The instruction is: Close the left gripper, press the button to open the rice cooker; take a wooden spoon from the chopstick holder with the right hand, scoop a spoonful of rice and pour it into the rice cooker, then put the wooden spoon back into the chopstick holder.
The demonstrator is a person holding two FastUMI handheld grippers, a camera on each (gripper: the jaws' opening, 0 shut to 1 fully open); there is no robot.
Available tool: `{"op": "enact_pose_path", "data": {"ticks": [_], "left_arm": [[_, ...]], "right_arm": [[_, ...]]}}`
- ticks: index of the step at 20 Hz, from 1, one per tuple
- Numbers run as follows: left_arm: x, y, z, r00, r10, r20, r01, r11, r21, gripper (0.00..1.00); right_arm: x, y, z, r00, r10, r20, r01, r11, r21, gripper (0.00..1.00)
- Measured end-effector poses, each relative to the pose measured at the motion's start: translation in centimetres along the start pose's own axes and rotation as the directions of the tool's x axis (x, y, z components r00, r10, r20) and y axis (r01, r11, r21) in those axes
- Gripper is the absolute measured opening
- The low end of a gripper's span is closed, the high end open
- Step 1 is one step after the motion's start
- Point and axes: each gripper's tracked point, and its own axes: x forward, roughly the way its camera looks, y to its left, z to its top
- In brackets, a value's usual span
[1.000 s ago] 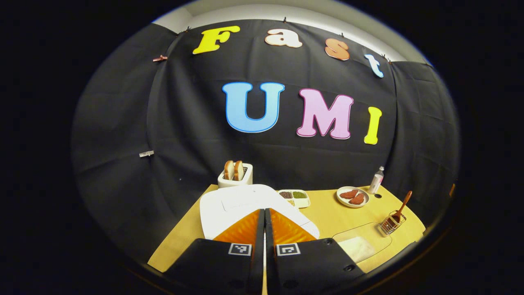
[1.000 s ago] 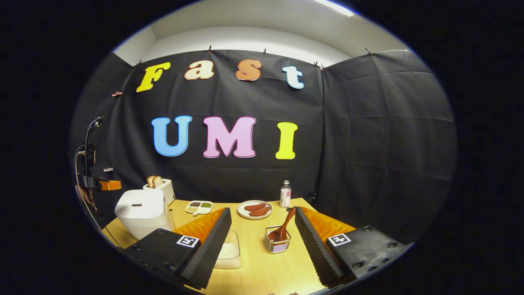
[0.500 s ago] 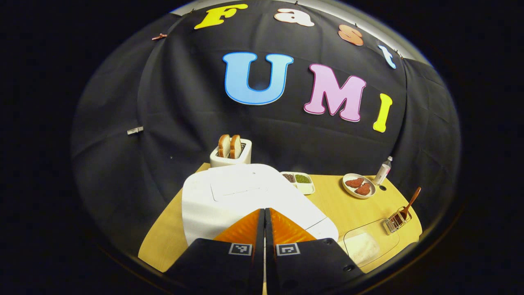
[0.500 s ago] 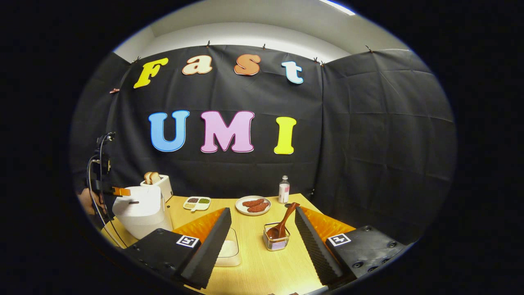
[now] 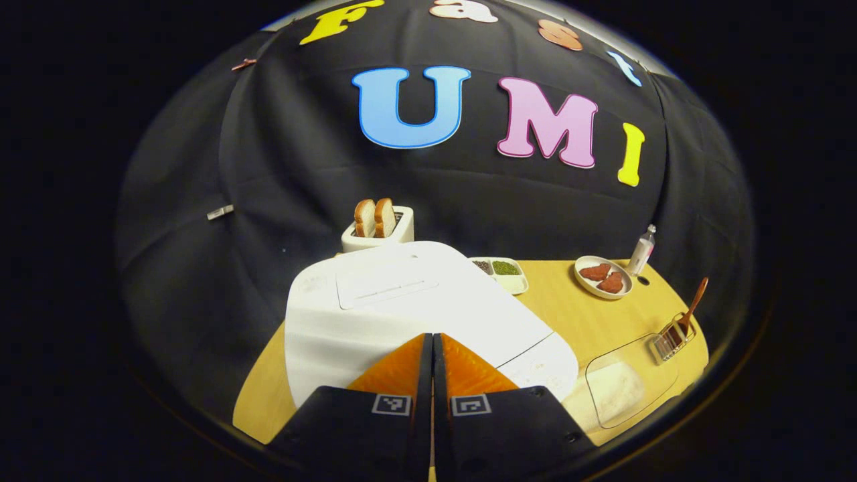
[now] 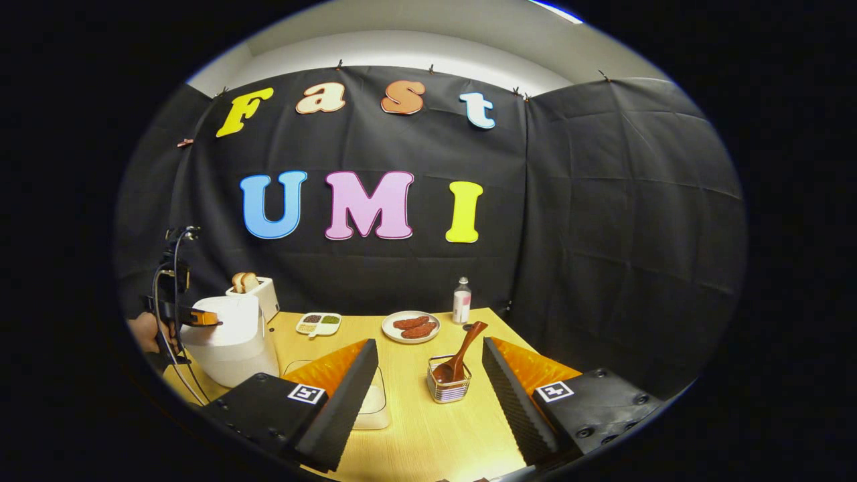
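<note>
Above unlabelled rice cooker, left gripper clenched empty; right gripper released.

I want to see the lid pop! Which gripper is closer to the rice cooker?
Left. The left gripper hovers right over the rice cooker, fingers shut. The right gripper is off to its side, open, facing the wooden spoon.

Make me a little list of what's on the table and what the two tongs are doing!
Left tongs: shut, over white rice cooker, lid down
Right tongs: open, aimed at wire chopstick holder
Brown wooden spoon: standing in holder
Clear rice tub: beside cooker
White toaster: two bread slices inside
Yellow wooden table: holds all
</note>
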Motion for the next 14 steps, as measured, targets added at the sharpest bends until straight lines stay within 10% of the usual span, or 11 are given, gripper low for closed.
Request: {"op": "enact_pose_path", "data": {"ticks": [8,14], "left_arm": [[-0.6,-0.1,0.5,1.0,0.002,0.021,-0.002,1.0,-0.007,0.08],[-6.9,0.5,10.1,0.948,0.087,0.306,-0.117,0.99,0.08,0.09]], "right_arm": [[-0.4,0.2,1.1,0.999,0.023,0.041,-0.024,1.0,0.004,0.98],[0.9,-0.7,1.8,0.998,0.042,0.048,-0.042,0.999,0.012,0.98]]}}
